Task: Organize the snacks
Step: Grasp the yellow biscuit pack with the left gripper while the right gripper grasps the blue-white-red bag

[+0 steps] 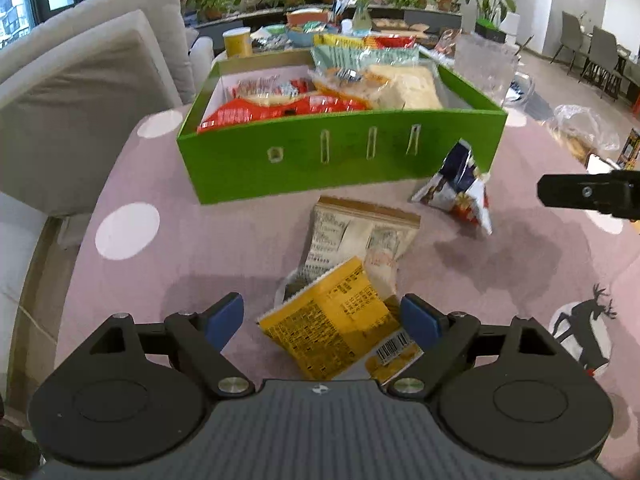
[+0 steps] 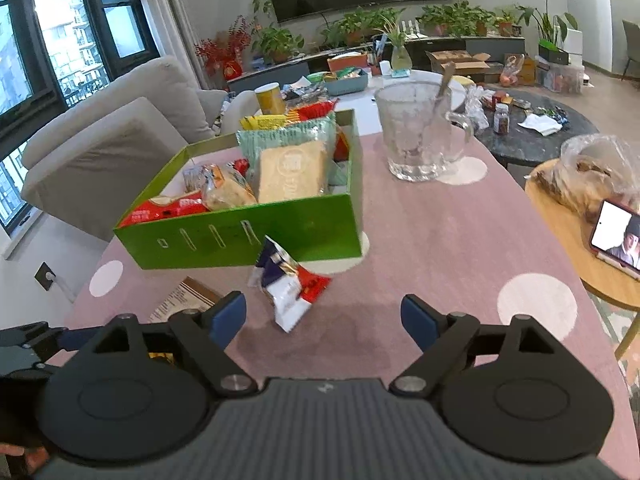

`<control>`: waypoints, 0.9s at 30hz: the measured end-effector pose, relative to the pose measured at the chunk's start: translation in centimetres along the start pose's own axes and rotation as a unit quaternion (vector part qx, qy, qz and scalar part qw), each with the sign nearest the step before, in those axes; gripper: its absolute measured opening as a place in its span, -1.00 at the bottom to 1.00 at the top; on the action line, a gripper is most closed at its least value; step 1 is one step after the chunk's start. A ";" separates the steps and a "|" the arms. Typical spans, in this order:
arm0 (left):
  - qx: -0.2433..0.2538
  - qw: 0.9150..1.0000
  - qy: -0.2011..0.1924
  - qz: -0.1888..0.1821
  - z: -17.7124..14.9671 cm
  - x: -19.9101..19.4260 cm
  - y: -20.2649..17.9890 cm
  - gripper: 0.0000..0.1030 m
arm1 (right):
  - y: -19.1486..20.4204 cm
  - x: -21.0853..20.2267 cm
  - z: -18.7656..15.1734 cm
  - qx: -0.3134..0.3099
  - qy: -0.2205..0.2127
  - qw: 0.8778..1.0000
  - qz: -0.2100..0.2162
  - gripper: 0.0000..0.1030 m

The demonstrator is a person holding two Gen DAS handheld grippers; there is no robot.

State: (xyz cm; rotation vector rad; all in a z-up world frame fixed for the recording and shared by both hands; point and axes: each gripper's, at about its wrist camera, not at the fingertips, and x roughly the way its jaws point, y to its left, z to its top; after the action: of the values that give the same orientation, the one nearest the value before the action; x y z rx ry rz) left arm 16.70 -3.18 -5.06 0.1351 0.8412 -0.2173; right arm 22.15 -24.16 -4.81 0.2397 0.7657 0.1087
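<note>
The yellow packet overlaps the near end of the beige packet; its own near edge is hidden behind the left claw body. Packet print is too small to read. The right claw is cut off at the right edge. The phone is also cropped.

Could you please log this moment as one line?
left gripper: open over yellow packet | right gripper: open near blue-red packet | box: part-filled

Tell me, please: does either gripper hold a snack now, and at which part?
Nothing is held. The left gripper is open around the yellow foil snack packet, pads not pressing. The right gripper is open near the white-red-blue packet.
</note>
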 end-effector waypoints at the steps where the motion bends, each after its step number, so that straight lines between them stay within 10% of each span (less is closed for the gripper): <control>1: -0.004 1.000 0.003 0.001 -0.1 0.1 0.0 0.63 | -0.1 0.1 -0.1 0.001 0.001 1.000 0.000 0.36; 27: -0.011 1.000 0.004 -0.016 -2.4 -0.8 1.6 0.00 | 1.4 2.5 -0.4 -0.072 0.022 0.997 0.025 0.45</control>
State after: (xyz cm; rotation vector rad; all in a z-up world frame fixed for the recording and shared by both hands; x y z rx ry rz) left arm 14.81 -1.02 -5.97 0.1019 0.8535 -0.2375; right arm 23.71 -22.25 -6.40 0.1201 0.7923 0.2152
